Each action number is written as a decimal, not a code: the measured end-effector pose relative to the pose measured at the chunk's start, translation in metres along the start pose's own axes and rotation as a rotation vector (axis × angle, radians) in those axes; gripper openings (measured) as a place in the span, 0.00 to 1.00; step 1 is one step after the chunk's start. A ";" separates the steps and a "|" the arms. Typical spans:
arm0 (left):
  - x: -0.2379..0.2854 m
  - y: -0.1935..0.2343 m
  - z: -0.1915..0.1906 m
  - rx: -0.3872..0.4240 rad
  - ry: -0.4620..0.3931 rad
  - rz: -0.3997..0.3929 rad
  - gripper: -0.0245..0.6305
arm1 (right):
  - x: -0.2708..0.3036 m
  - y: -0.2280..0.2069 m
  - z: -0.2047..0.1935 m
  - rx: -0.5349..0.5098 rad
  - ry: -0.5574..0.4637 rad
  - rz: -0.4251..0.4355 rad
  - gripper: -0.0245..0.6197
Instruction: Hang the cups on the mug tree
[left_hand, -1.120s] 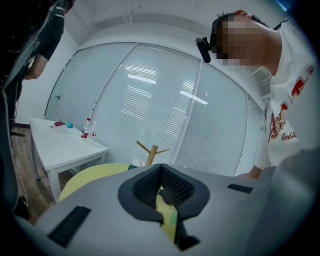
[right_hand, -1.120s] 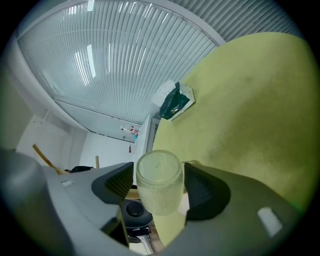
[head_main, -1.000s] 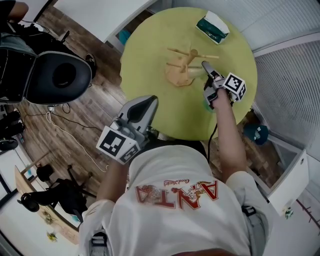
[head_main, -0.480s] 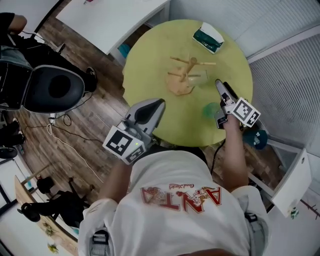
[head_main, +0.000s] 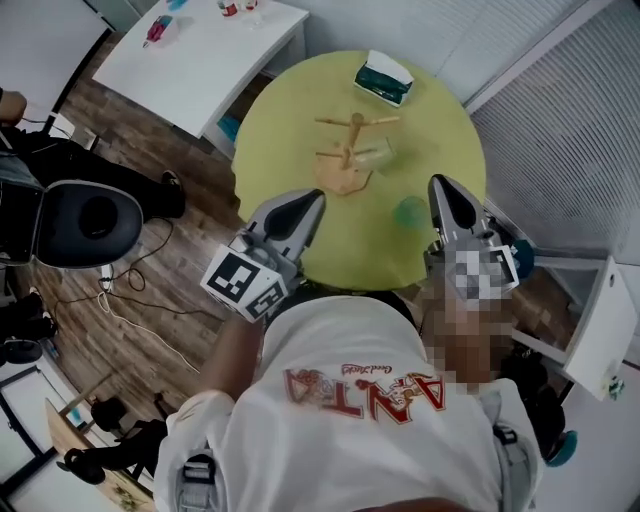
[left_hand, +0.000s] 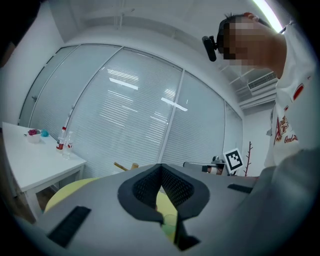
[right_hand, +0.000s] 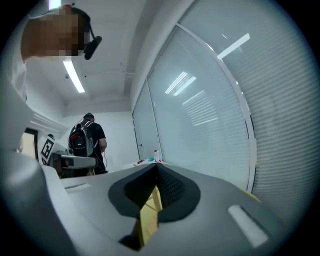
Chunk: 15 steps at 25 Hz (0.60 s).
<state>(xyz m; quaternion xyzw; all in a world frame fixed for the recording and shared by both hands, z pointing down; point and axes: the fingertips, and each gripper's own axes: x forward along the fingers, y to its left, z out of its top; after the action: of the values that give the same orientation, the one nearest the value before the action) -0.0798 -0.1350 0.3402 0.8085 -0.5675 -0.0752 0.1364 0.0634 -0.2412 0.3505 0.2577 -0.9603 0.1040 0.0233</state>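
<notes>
Hovering over the near table edge, right gripper (head_main: 438, 185) has just snapped its jaws together, with nothing between them. Left gripper (head_main: 312, 200) likewise closed, empty. Green cup (head_main: 408, 212) stands on round table (head_main: 290, 120), near mug tree (head_main: 350, 155). Reopen first, descend, pinch the rim, and leave the handle free for a peg.

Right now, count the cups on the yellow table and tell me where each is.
2. A clear cup against the mug tree's right side; a green cup standing alone on the table, toward its near edge. More may be hidden.
</notes>
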 end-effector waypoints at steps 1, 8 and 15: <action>0.002 -0.001 0.002 0.007 -0.001 -0.009 0.05 | -0.005 0.005 0.006 -0.045 -0.012 -0.006 0.04; 0.014 -0.014 0.010 0.061 0.006 -0.052 0.05 | -0.025 -0.001 0.009 -0.075 -0.017 -0.056 0.04; 0.013 -0.016 0.011 0.038 -0.005 -0.054 0.05 | -0.027 -0.011 0.001 -0.038 0.013 -0.069 0.04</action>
<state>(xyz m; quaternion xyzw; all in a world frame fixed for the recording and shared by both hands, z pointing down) -0.0642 -0.1441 0.3253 0.8258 -0.5471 -0.0701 0.1177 0.0920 -0.2378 0.3494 0.2896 -0.9525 0.0865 0.0380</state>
